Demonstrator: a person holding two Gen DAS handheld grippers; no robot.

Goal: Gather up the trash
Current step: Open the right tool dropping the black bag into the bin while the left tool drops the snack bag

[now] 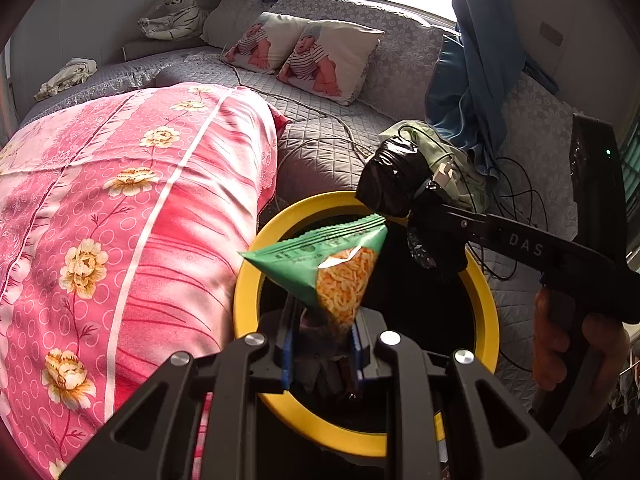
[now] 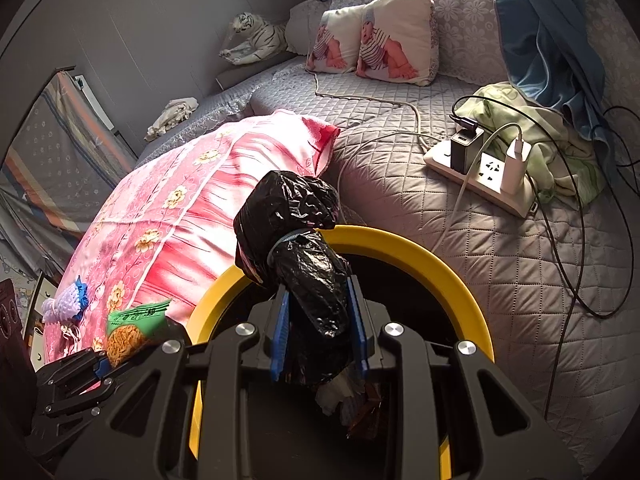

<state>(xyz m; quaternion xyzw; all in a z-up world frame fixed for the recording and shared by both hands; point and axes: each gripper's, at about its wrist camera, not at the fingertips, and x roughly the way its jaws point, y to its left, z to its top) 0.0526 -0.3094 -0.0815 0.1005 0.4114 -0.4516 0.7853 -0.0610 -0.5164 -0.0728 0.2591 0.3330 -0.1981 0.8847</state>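
My left gripper [image 1: 322, 344] pinches the snack packet [image 1: 328, 268], my right gripper [image 2: 320, 340] clamps the black bag bundle [image 2: 296, 236]; both hang over the yellow-rimmed bin [image 1: 244, 280], and I judge either, let go off-centre, could catch the near rim and tumble outside

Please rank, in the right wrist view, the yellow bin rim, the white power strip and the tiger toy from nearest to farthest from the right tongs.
1. Yellow bin rim, just beyond the right tongs.
2. White power strip, right, on the bed.
3. Tiger toy, far left corner.

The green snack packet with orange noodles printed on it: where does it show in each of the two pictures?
Left wrist view: the green snack packet sits centre, pinched in the left gripper above the yellow-rimmed bin.
Right wrist view: the packet is low at the left edge.
Shared landmark: the yellow-rimmed bin.
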